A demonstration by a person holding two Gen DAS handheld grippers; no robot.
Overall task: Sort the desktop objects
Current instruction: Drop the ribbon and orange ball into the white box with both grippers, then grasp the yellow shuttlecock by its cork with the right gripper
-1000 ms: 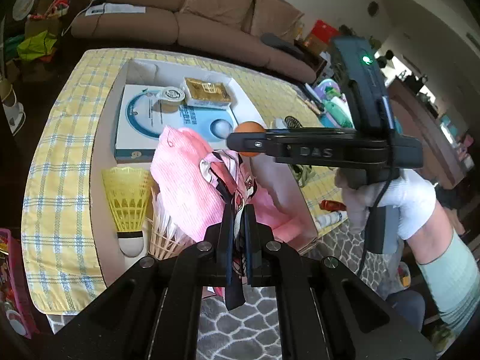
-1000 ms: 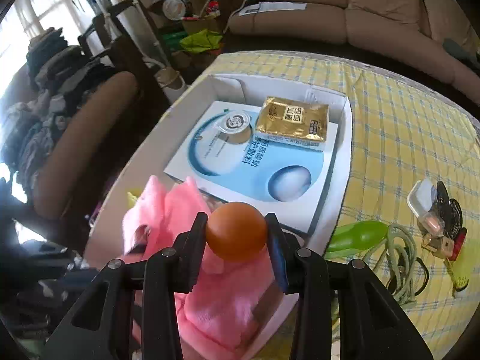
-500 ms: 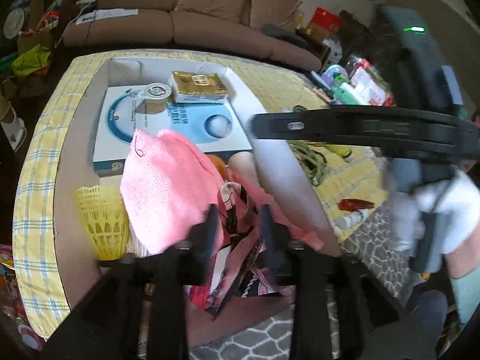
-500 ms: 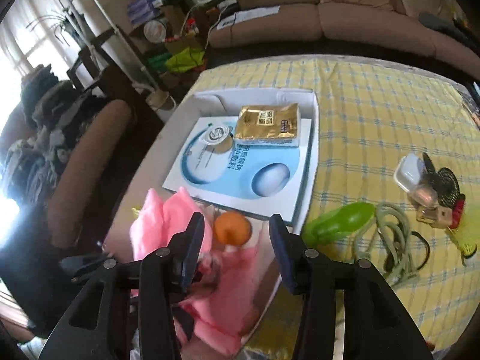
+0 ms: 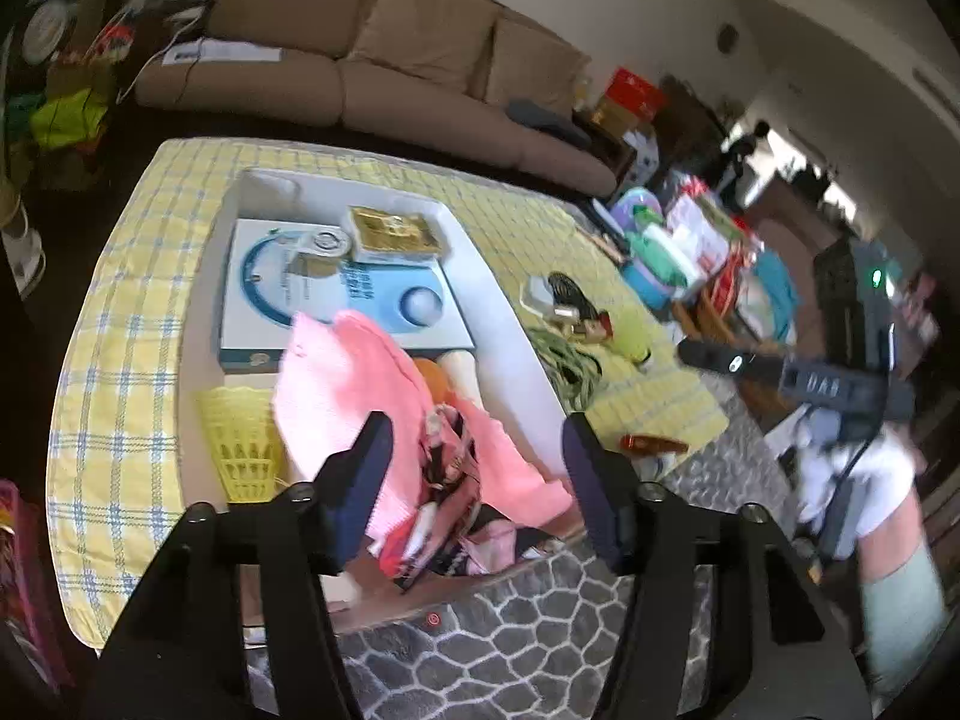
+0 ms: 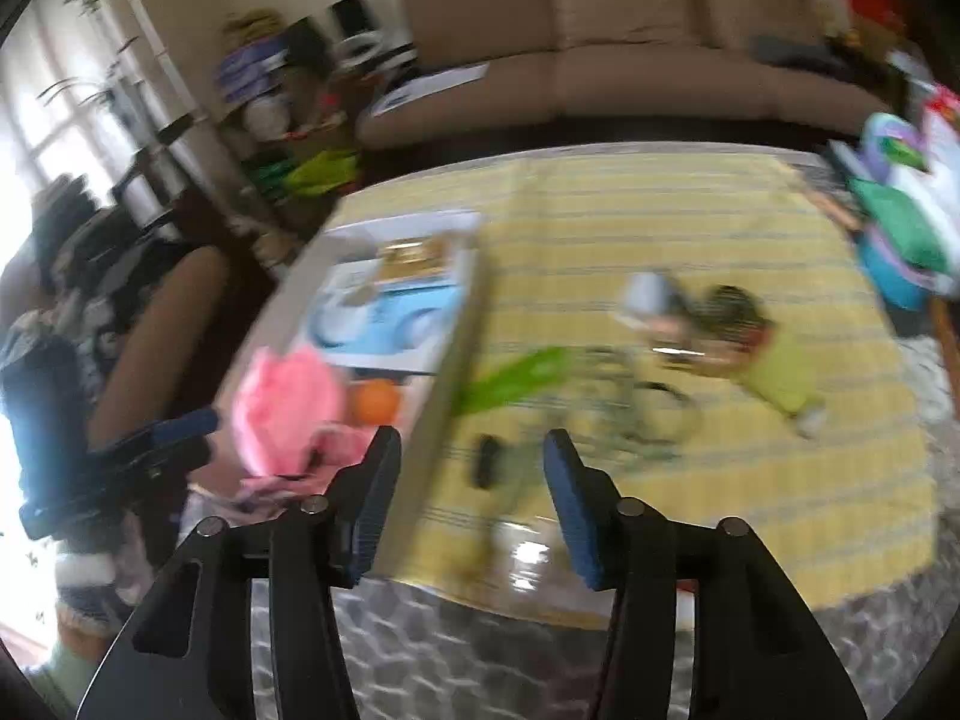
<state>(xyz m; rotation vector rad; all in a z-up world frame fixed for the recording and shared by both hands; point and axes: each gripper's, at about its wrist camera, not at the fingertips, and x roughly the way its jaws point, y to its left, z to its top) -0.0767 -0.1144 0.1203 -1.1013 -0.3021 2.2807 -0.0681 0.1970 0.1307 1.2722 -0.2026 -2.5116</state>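
- Two grippers, both with jaws spread and nothing between them: left gripper (image 5: pixel 477 468) hangs over the near end of the white box (image 5: pixel 510 324); right gripper (image 6: pixel 471 495) sits above the yellow checked tablecloth (image 6: pixel 660 210), just beside the box's long wall.
- Already in the box: orange ball (image 5: pixel 433 378) beside the pink cloth (image 5: pixel 342 384), a patterned fabric piece (image 5: pixel 447 468) on the cloth, yellow shuttlecock (image 5: pixel 240 444), blue-and-white booklet (image 5: pixel 336 294), gold packet (image 5: pixel 393 234).
- Still loose on the tablecloth: green object (image 6: pixel 516 375), coiled cord (image 5: pixel 564 357), a cluster of small items (image 5: pixel 564 303). The right wrist view is motion-blurred, so details are unclear.
- Judged step: between placements, choosing the next item.
- Next move calls for lowering the right gripper onto the green object, nearest its jaws, and straddling it before closing.
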